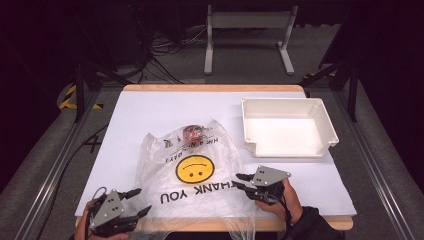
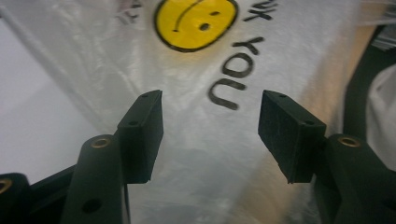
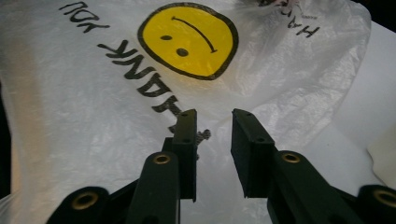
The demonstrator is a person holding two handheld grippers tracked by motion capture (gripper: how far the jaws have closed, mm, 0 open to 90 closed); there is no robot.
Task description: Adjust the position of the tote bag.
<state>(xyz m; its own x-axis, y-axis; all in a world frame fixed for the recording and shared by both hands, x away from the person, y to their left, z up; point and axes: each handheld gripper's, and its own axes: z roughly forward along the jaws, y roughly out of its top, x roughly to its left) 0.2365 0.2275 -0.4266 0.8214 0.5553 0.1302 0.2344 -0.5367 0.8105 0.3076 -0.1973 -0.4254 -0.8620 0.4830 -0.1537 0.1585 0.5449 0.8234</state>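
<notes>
Two grippers sit at the table's near edge: our left gripper (image 1: 140,200) gapes wide above the bag (image 1: 190,170), our right gripper (image 1: 240,180) stands narrowly parted at its right edge, neither pinching plastic. Beyond, a red object (image 1: 193,133) lies inside the bag; a white bin (image 1: 285,127) sits farther right.

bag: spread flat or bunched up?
Mostly spread flat: the bag lies open across the table, smiley and THANK YOU fully readable; a small red thing bulges its far end.
</notes>
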